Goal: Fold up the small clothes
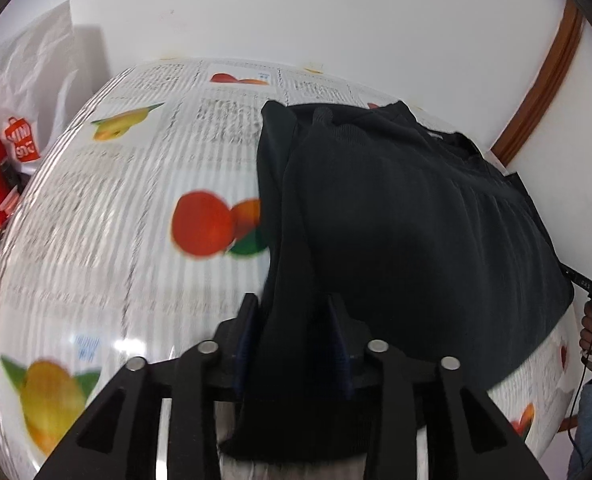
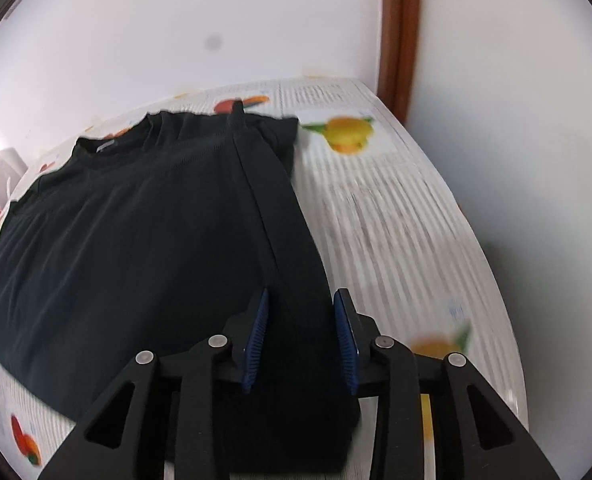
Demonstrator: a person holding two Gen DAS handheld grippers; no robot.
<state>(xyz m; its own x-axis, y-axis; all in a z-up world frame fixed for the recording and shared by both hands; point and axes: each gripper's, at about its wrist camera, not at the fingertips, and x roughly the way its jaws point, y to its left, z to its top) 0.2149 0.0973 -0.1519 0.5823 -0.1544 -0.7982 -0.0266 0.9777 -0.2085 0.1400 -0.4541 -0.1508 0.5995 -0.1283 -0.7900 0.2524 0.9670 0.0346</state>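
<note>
A black T-shirt (image 1: 395, 208) lies on the fruit-printed surface (image 1: 136, 184). Left gripper (image 1: 294, 344) and right gripper (image 2: 300, 344) each stand spread, the shirt's hem between their pads.

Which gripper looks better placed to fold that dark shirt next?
Neither clearly; probably both together. The left gripper straddles one bottom corner of the dark shirt, and the right gripper straddles the other, jaws parted around cloth on each.
</note>
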